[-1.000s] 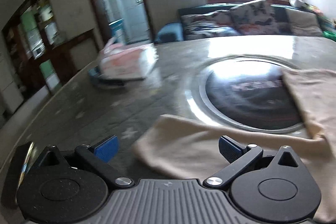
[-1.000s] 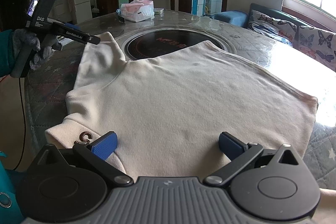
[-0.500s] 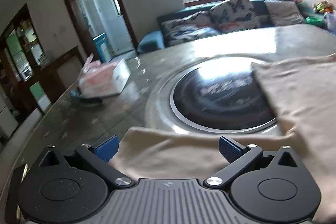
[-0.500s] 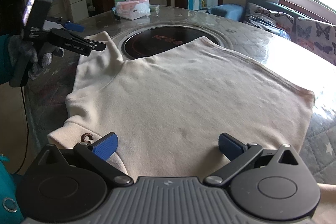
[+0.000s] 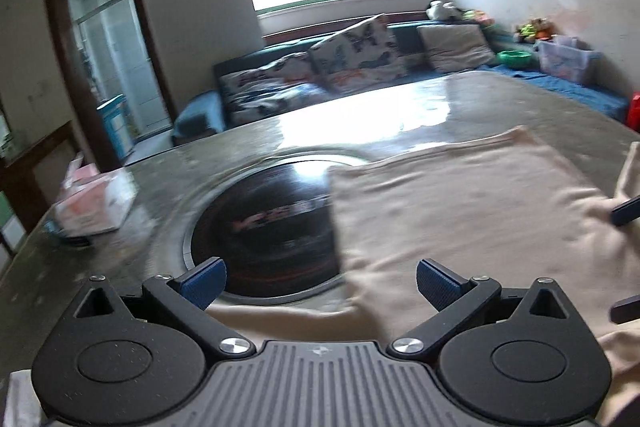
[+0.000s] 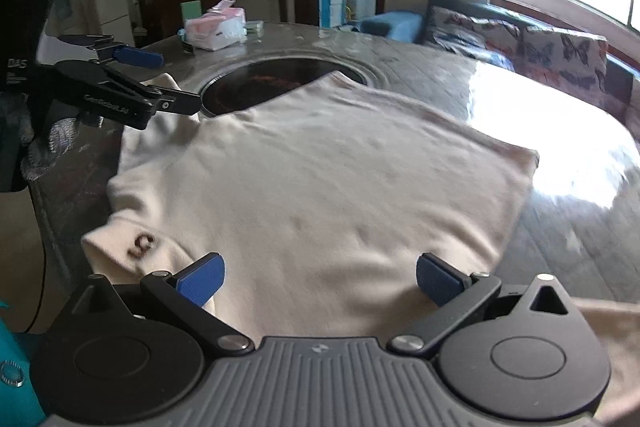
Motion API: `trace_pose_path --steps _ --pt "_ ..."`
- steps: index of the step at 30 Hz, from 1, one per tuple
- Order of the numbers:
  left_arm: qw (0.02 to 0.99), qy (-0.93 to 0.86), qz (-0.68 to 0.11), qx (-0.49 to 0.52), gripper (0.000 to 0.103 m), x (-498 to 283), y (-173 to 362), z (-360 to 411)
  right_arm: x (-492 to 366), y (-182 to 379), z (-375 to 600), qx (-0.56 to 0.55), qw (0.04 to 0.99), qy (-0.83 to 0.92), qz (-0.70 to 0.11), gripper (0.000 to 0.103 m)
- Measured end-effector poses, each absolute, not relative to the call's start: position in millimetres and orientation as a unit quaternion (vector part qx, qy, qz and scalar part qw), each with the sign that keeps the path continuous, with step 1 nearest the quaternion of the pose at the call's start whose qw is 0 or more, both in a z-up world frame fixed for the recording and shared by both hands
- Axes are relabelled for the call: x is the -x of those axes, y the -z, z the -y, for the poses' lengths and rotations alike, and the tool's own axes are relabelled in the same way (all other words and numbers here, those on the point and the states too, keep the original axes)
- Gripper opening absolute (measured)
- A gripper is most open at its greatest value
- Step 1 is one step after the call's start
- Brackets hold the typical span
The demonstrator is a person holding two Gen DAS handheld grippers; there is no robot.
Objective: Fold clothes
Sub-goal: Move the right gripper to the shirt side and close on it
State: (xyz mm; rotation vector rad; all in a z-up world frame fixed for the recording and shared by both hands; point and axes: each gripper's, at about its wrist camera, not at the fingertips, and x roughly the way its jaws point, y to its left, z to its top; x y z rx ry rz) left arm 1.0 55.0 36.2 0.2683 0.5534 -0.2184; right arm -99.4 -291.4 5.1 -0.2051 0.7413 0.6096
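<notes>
Both the left gripper (image 5: 318, 277) and right gripper (image 6: 318, 277) spread wide, empty, over the cream sweater (image 6: 320, 187) lying flat on the round table (image 6: 560, 227); pinch sleeve (image 6: 160, 99) and collar edges squarely, fold inward, room open rightward, tissue pack (image 6: 216, 33) far.

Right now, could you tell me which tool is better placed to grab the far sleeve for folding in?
Left. The left tool is open beside the sleeve; the right tool is open over the cream shirt body.
</notes>
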Motion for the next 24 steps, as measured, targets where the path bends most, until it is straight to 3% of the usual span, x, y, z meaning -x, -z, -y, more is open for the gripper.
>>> trace_pose_path --steps 24 --pt "0.921 0.197 -0.28 -0.188 0.103 35.6 -9.9 -7.2 108.4 -7.5 395.4 0.013 0.917 -0.165 -0.363 0.103"
